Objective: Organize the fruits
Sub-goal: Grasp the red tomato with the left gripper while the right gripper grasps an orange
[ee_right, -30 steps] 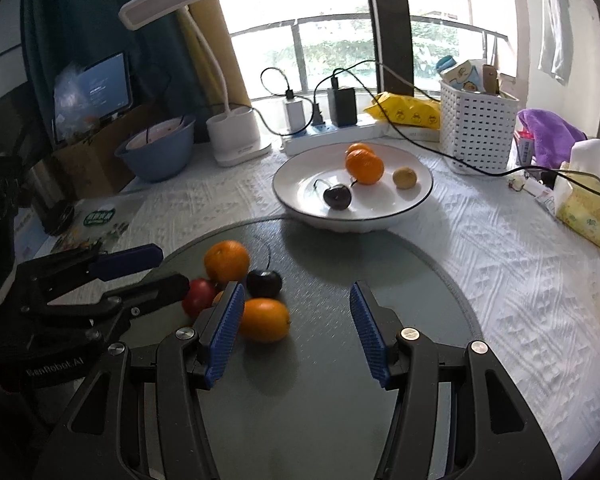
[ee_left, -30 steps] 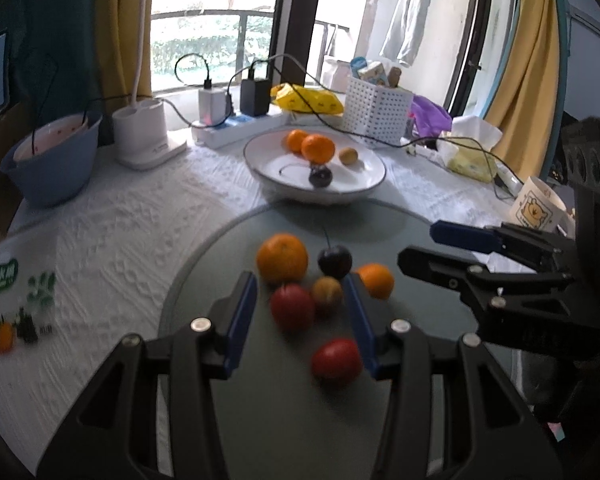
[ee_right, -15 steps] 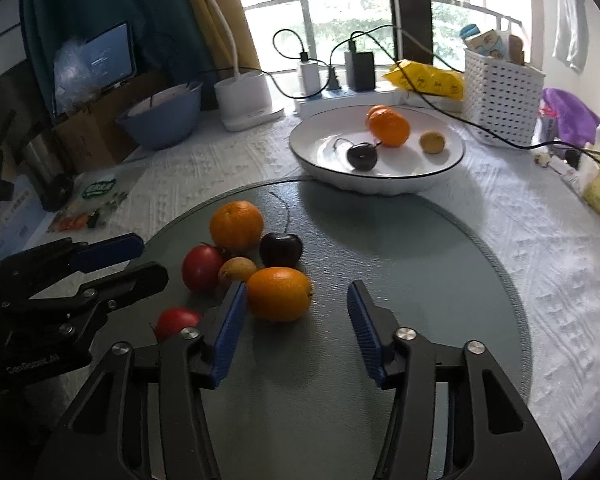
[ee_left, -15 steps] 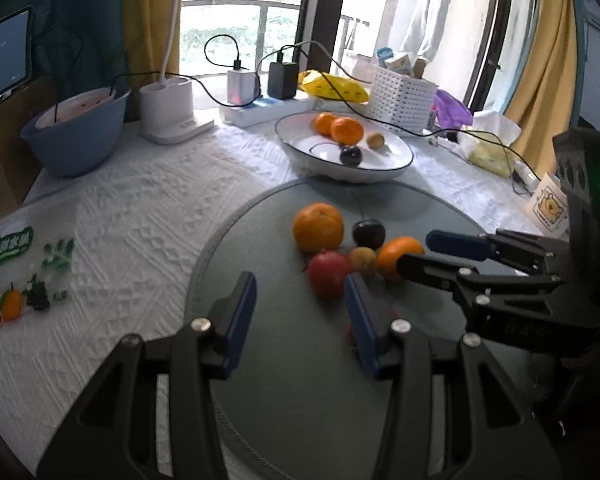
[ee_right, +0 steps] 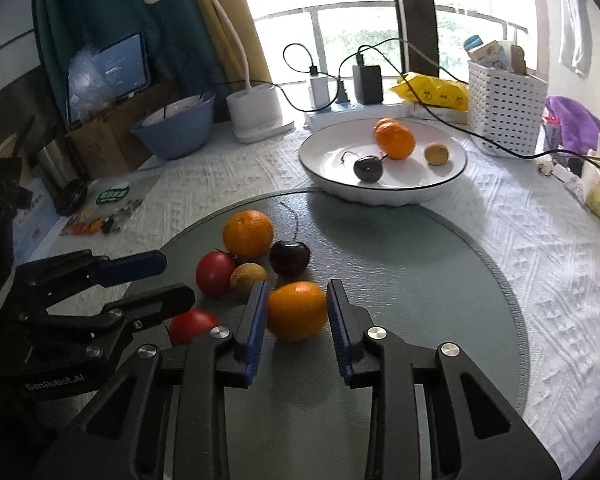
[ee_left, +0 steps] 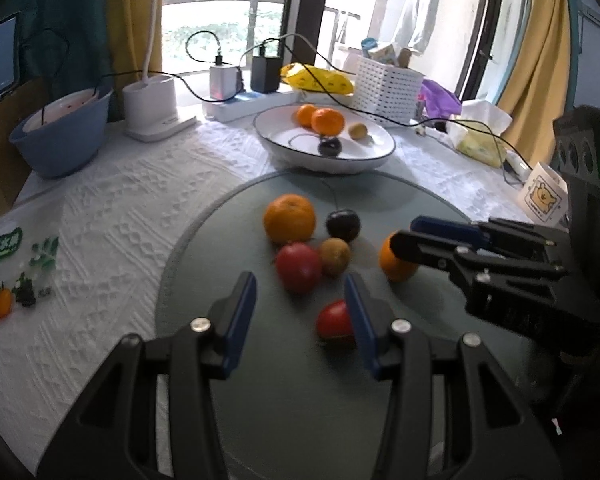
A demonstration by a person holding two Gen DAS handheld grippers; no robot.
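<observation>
Loose fruit lies on a round grey mat [ee_right: 440, 280]. My right gripper [ee_right: 297, 286] is shut on a small orange [ee_right: 297, 312], its blue pads pressing both sides; the left wrist view shows that orange [ee_left: 396, 260] at the right. Behind it lie a bigger orange [ee_right: 247, 233], a dark cherry [ee_right: 290, 258], a red fruit [ee_right: 214, 273] and a small brownish fruit [ee_right: 247, 276]. My left gripper [ee_left: 299, 278] stands open with nothing between its fingers. A small red tomato [ee_left: 334, 322] sits by its right finger. The white plate [ee_right: 328, 152] holds oranges, a cherry and a yellow fruit.
Behind the plate are a power strip [ee_left: 244, 104] with chargers and cables, a white lamp base [ee_left: 152, 106] and a white basket [ee_left: 388, 88]. A blue bowl [ee_left: 60, 136] stands at the left, a mug [ee_left: 542, 198] and a tissue pack [ee_left: 480, 136] at the right.
My right gripper slid forward around the small orange and closed on it. The left gripper kept its opening and barely moved.
</observation>
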